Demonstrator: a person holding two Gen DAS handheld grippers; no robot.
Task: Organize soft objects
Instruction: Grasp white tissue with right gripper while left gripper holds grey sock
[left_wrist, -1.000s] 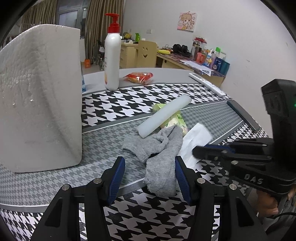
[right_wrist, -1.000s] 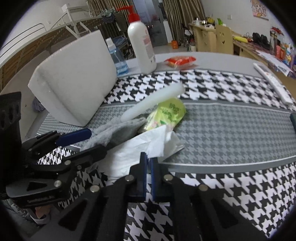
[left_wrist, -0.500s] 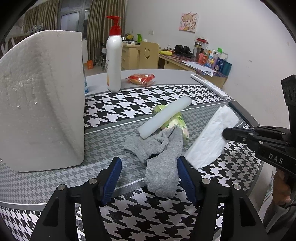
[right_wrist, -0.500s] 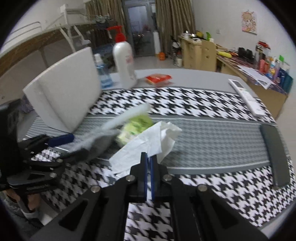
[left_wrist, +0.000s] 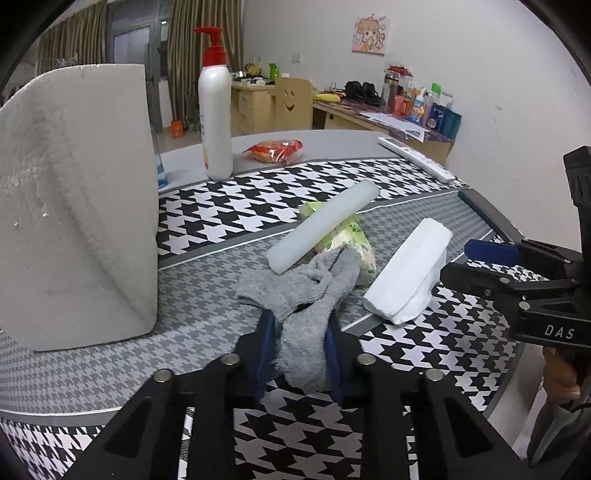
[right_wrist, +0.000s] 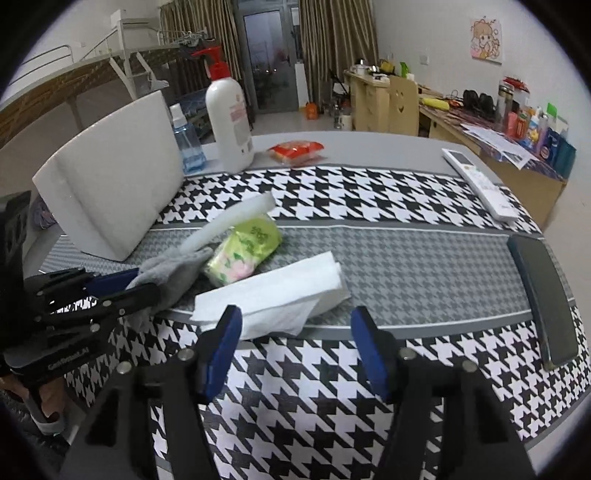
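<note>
Sock: left gripper jaws are closing on its near end, at the table's front edge. Right gripper is opening, empty, just short of the folded tissue. Step: securing the sock. Next: lift clear of the foam stick.

Grey sock, white tissue, black-and-white houndstooth cloth, seemingly.

The sock is soft grey knit cloth. The tissue is matt white paper, creased. The block is rough, beaded white foam. The bottle is glossy plastic. A woven houndstooth cloth covers the bench.
</note>
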